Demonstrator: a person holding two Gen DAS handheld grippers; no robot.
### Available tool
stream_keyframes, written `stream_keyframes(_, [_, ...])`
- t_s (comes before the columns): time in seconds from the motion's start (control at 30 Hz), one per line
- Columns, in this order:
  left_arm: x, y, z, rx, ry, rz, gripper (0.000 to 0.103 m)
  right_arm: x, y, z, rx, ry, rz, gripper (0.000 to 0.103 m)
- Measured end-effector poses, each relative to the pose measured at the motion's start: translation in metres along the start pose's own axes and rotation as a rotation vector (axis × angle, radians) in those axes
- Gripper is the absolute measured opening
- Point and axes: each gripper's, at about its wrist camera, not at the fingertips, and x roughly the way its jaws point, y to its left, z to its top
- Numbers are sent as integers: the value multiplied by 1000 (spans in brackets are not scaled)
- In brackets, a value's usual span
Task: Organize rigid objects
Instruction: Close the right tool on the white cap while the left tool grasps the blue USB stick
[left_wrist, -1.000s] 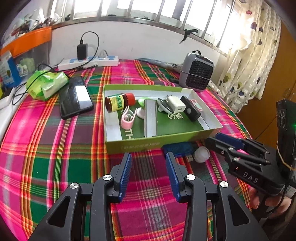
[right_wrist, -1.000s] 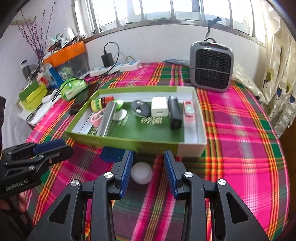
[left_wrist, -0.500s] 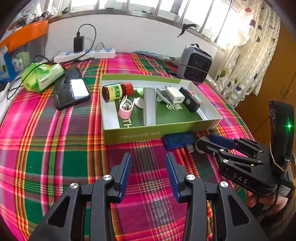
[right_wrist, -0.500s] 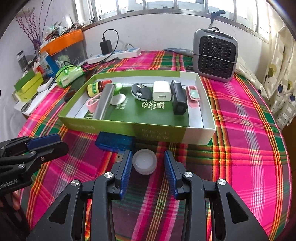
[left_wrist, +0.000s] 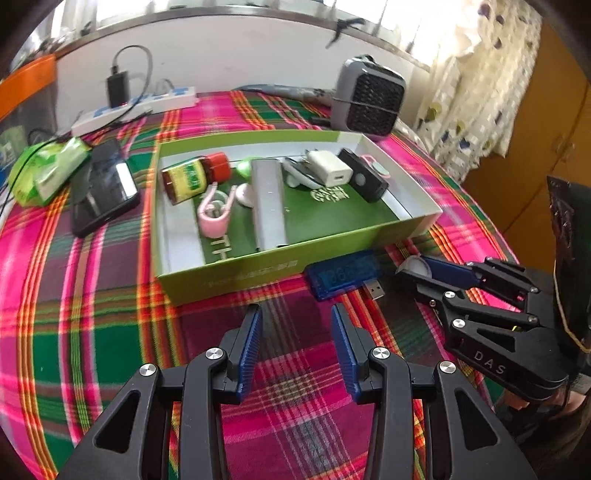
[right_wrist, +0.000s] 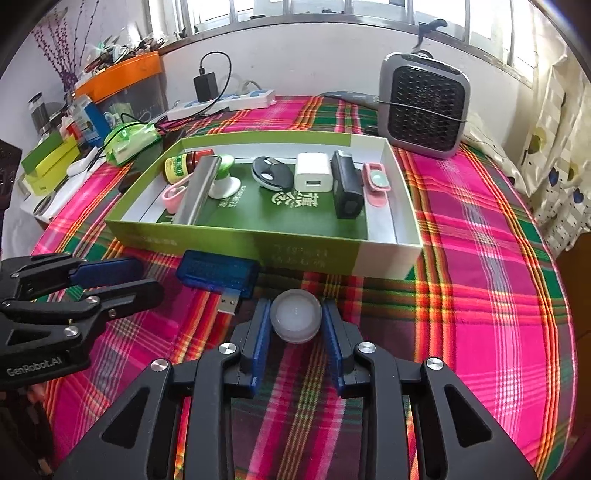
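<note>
A white round puck (right_wrist: 295, 320) rests on the plaid cloth just in front of the green box (right_wrist: 236, 242), and my right gripper (right_wrist: 295, 325) is shut on it; the left wrist view shows that gripper (left_wrist: 415, 267) with the puck (left_wrist: 417, 265) at its tips. A blue USB tester (right_wrist: 218, 272) (left_wrist: 341, 274) lies beside it against the box front. The box (left_wrist: 236, 275) holds a brown bottle (left_wrist: 192, 177), a pink clip (left_wrist: 214, 214), a silver bar (left_wrist: 267, 206), a white charger (left_wrist: 330, 171) and a black device (left_wrist: 364, 179). My left gripper (left_wrist: 295, 332) (right_wrist: 146, 278) hovers open over bare cloth.
A black phone (left_wrist: 103, 192) and a green packet (left_wrist: 48, 170) lie left of the box. A grey heater (right_wrist: 424, 105) stands behind it at the right, a power strip (right_wrist: 221, 103) along the wall. Boxes and bottles (right_wrist: 55, 155) crowd the far left edge.
My right gripper moved forward around the white puck and closed on it. The left gripper drew slightly nearer the box and stays open.
</note>
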Motion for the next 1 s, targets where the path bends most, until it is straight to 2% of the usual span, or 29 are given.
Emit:
stream_keyframes(0.5, [21,-20,18,84,19,-79,38,-16,-15,-13,52,-8,-17,29])
stream_keyframes(0.7, [22,-24,14,79,31,-131,38,-18,-19,-15,65,-11,-16,29])
stream_keyframes(1.0, [20,-49,7,136,40,-180,38,-23,-31,-21,96,-14,-34,29])
